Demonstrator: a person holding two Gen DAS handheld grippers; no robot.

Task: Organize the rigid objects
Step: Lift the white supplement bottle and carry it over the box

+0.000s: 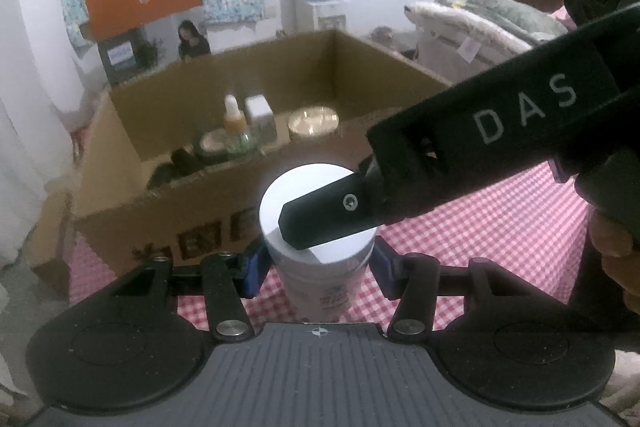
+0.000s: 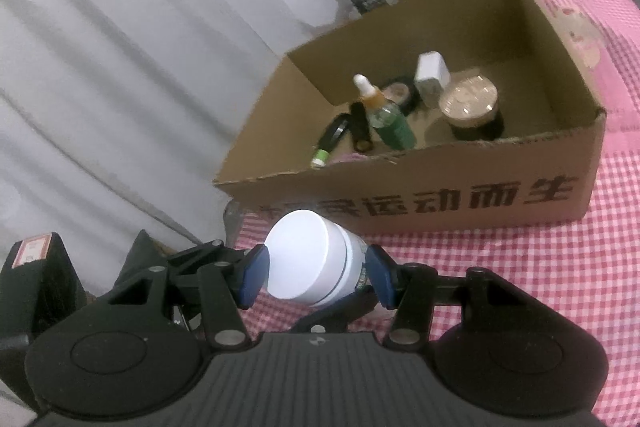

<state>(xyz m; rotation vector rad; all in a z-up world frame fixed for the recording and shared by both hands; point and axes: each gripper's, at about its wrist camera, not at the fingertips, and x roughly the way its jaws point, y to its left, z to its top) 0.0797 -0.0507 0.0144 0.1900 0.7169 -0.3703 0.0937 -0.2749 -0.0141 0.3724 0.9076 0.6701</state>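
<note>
Nearest, both the left gripper (image 1: 318, 267) and the right gripper (image 2: 318, 277) have jaws half-open, clamped on one white-lidded jar (image 2: 308, 259) above the checked bench (image 2: 500, 287); uneven release could tip it short of the cardboard box (image 2: 460, 195) beyond.

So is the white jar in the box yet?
No. The white jar is outside the cardboard box, above the checked cloth, between both grippers' pads.
</note>
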